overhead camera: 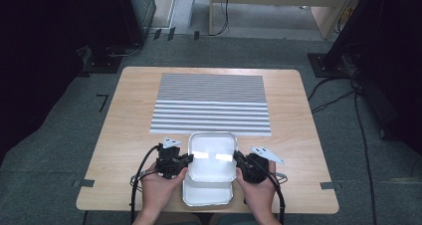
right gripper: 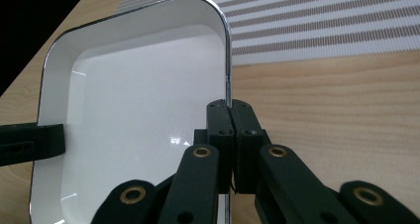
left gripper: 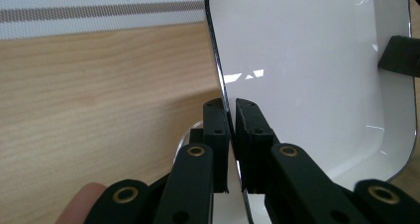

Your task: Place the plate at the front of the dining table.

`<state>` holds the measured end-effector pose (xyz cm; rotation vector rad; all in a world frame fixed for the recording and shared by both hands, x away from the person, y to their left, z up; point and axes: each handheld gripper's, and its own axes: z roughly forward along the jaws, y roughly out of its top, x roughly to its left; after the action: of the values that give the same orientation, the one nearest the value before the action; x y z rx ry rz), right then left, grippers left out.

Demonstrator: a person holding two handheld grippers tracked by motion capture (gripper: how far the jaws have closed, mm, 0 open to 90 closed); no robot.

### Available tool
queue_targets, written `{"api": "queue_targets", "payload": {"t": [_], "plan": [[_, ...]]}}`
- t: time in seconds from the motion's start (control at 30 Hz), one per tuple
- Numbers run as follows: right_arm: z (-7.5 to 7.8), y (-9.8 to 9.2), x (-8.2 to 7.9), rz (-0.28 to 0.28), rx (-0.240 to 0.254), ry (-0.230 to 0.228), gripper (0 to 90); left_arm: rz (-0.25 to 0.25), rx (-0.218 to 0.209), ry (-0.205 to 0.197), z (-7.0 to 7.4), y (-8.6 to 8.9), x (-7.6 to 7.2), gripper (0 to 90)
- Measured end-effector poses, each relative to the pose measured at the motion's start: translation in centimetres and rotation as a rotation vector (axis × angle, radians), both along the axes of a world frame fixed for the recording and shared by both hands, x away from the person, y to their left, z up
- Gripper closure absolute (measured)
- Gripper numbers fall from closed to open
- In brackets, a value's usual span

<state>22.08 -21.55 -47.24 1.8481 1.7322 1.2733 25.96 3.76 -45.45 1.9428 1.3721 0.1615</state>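
Finding: a white enamelled rectangular tray with a thin metal rim (overhead camera: 213,155) is held above a second, similar white tray (overhead camera: 208,194) that rests at the near edge of the pale wooden table (overhead camera: 124,135), midway along it. Beyond both lies a grey-and-white striped woven mat (overhead camera: 211,105), spread toward the table's far edge.

Grip: the left gripper (left gripper: 232,116) is clamped on the upper tray's left rim, its jaws narrowed to the thickness of the rim. The right gripper (right gripper: 229,116) is pinched on the opposite rim in the same way, its jaws all but touching.

Risks, as judged:
- Both holds are on a thin, glossy lip only. If either hand tugs sideways or tilts, the rim could slide out of the pads and that side would drop.
- A fall from here would land on the lower tray or the table's near edge, with chipping of the enamel likely.
- Uneven lifting by the two hands would twist the tray and lever it against the pads.
- If the upper tray drags on the lower one, the lower may shift toward the near edge.
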Motion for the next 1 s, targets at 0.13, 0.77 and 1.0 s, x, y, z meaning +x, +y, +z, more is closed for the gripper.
{"api": "queue_targets", "payload": {"t": [0.13, 0.77, 1.0], "plan": [[0.8, 0.2, 1.5, 0.004, -0.007, -0.011, 90.0, 0.010, -0.009, -0.009, 0.6, 0.1, 1.2, 85.7], [1.8, 0.2, 9.2, 0.009, 0.004, 0.000, 90.0, 0.055, -0.023, 0.002, 1.6, 0.1, 8.8, 86.9], [1.1, 0.3, 12.5, 0.011, 0.008, 0.030, 90.0, 0.074, -0.018, 0.033, 0.9, 0.1, 12.2, 87.6]]}}
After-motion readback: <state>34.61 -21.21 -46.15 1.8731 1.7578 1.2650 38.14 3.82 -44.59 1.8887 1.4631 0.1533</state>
